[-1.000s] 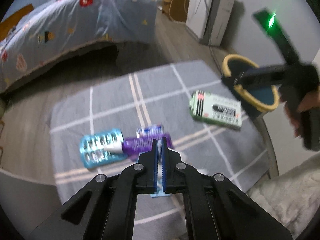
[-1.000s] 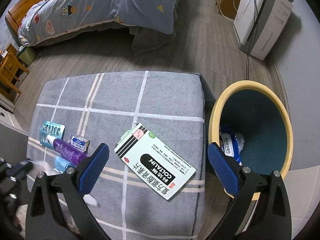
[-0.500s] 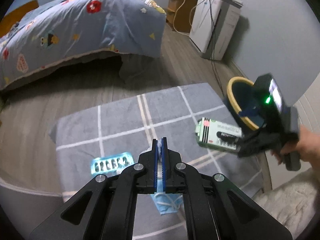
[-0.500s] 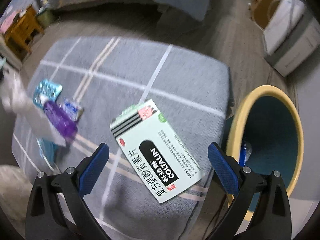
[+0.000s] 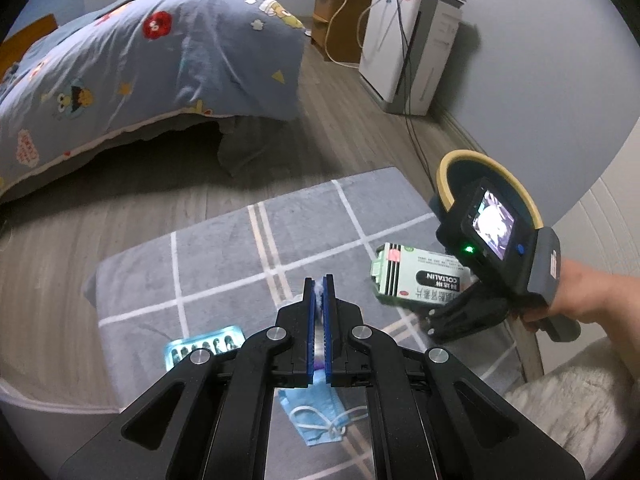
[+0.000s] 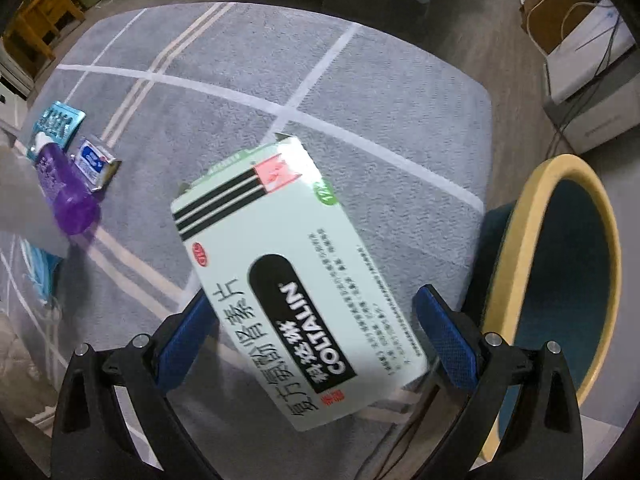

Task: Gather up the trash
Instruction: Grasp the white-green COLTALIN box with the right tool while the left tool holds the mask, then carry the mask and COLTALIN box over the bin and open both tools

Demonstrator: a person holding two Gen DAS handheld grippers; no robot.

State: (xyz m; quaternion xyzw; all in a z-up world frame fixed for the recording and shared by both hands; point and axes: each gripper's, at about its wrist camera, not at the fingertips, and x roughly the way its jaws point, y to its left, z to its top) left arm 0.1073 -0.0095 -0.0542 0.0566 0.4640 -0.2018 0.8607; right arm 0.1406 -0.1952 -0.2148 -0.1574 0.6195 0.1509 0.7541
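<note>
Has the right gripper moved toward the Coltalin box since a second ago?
Yes. The right gripper has dropped toward the Coltalin box, now straddling it, beside the trash bin.

Your surface: grey ottoman [image 6: 248, 92] with white grid lines, standing on wood-plank floor [image 5: 100, 216]. On its left part you have blue blister pack [image 6: 58, 120], purple bottle [image 6: 66, 188] lying beside it, small blue-white sachet [image 6: 96, 162] touching bottle. Blue face mask [image 5: 316, 420] at near edge. Green-white COLTALIN box [image 6: 296, 280] at right part, possibly lifted off cloth, can't tell. Yellow-rimmed bin [image 6: 560, 300] on floor just beside the right edge.
</note>
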